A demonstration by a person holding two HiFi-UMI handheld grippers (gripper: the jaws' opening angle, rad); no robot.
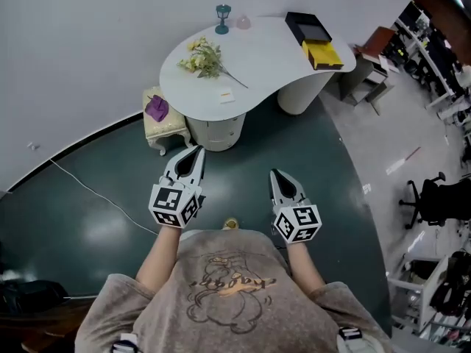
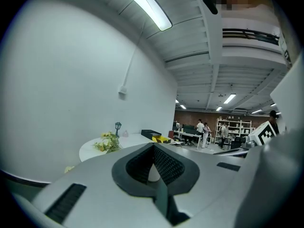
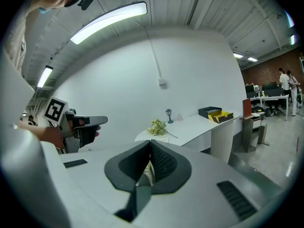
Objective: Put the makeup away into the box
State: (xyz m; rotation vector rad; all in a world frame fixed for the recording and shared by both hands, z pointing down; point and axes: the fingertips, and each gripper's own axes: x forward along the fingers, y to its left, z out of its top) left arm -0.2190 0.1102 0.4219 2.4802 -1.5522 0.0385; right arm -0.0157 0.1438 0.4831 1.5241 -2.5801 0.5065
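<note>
We held the left grey plastic gripper (image 1: pixel 193 160) and right grey plastic gripper (image 1: pixel 280 179), jaws together and empty, facing a white curved table (image 1: pixel 272 68) at twelve o'clock, its black-and-yellow box (image 1: pixel 322 54) at one o'clock.

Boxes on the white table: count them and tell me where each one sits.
2. The black box lies at the far right end of the table. The yellow box sits beside it, nearer the table's front edge. None seems hidden.

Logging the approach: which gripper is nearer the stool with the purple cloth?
Left. The left gripper sits just below the stool in the head view; the right gripper is farther, to its right.
</note>
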